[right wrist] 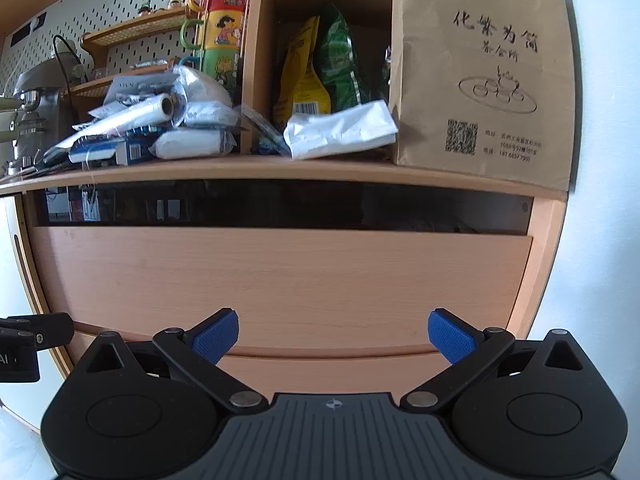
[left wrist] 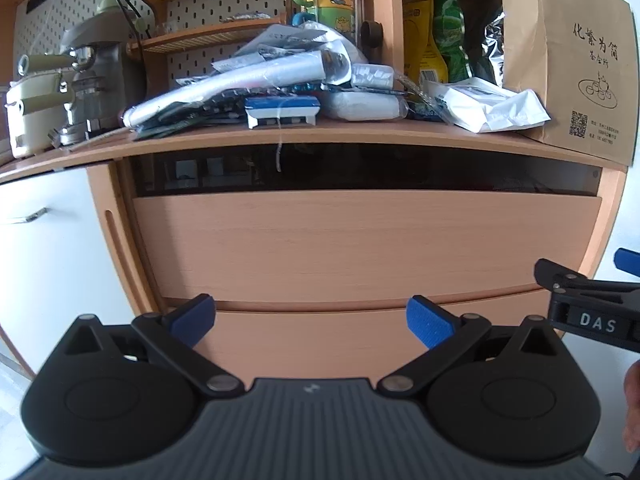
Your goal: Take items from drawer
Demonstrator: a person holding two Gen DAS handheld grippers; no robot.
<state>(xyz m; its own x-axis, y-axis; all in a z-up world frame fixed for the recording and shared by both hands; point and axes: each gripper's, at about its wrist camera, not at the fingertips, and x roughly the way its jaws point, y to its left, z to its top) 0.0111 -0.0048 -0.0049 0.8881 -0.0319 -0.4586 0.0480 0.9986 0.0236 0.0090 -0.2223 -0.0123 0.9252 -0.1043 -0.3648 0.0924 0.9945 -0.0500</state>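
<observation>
A wooden cabinet has a top drawer (left wrist: 360, 244) with a plain front; it also shows in the right wrist view (right wrist: 280, 284). A dark gap (left wrist: 360, 172) runs above the front, under the counter; its inside is too dark to read. A second drawer front (left wrist: 312, 340) lies below. My left gripper (left wrist: 311, 322) is open and empty, facing the drawer fronts at the seam between them. My right gripper (right wrist: 333, 338) is open and empty, level with the same seam. The right gripper also shows at the right edge of the left wrist view (left wrist: 588, 304).
The counter (left wrist: 320, 136) holds a pile of plastic-wrapped items (left wrist: 256, 84), a white packet (right wrist: 340, 128) and a brown paper bag (right wrist: 480, 80). A coffee machine (left wrist: 92, 76) stands at the left. Stacked mugs (right wrist: 224, 28) and snack bags (right wrist: 320, 68) sit behind.
</observation>
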